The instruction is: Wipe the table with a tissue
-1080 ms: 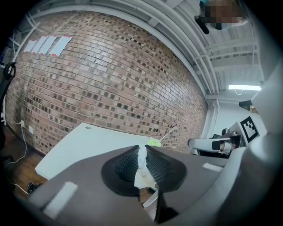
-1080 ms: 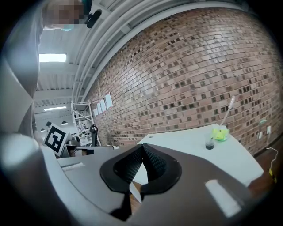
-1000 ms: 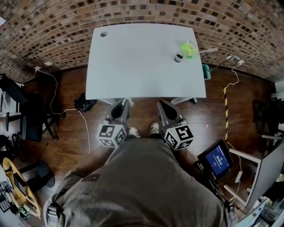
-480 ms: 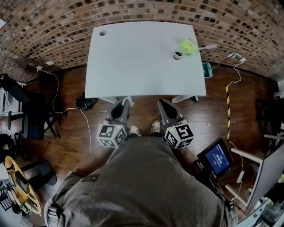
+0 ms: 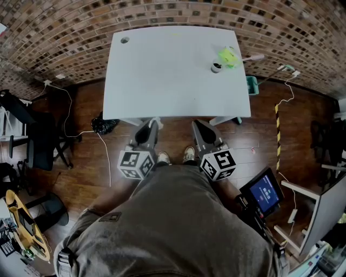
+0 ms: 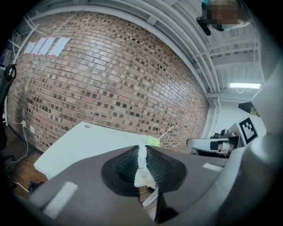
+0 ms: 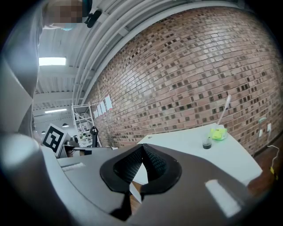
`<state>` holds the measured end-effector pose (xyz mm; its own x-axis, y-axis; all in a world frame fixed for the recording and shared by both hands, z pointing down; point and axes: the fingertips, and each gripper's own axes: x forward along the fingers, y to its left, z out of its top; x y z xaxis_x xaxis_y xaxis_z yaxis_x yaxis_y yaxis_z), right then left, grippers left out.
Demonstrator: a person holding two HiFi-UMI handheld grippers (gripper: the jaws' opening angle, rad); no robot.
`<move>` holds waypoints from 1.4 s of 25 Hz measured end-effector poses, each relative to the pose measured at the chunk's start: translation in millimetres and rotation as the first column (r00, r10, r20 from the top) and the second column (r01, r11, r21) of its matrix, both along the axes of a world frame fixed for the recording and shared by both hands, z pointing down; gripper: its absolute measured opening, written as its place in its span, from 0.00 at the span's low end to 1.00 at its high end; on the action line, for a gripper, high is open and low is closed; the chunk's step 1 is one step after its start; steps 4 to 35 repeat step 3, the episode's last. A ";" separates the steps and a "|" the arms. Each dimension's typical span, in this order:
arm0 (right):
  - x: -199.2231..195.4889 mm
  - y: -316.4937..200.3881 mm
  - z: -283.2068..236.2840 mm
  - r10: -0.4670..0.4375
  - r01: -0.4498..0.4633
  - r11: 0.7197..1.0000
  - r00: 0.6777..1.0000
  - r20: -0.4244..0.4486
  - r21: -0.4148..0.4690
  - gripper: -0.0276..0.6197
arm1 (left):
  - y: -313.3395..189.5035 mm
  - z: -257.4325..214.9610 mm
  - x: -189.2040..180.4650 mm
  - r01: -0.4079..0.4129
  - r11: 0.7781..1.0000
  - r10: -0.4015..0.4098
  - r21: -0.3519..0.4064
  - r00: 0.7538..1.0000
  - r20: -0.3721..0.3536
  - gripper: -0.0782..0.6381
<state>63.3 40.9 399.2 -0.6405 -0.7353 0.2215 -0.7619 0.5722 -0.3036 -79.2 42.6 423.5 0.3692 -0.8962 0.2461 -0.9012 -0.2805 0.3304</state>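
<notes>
Nothing much had shifted: your left claw (image 6: 142,148) stayed clamped on the crumpled white tissue (image 6: 143,175), right claw (image 7: 142,147) closed on nothing, both short of the pale grey rectangular counter (image 5: 173,81), so wiping hadn't begun.

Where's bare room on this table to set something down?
Nearly all the table is bare, from the far left hole to the near edge. Only the far right corner is crowded: a dark cup beside a green object.

Head view steeply down; gripper views low, forward; all share table (image 5: 173,76), brick wall (image 5: 173,13).
</notes>
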 end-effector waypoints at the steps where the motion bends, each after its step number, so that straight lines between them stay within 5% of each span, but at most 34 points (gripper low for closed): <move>1: -0.1 -0.4 -0.1 0.000 0.000 1.000 1.000 0.000 0.000 0.06 | -0.4 0.1 0.2 -0.001 1.000 0.001 0.000 1.000 0.000 0.16; 35: -0.5 -1.2 -0.2 -0.001 0.001 1.000 1.000 0.001 -0.001 0.06 | -1.1 0.5 0.5 -0.002 1.000 0.002 -0.002 1.000 0.000 0.16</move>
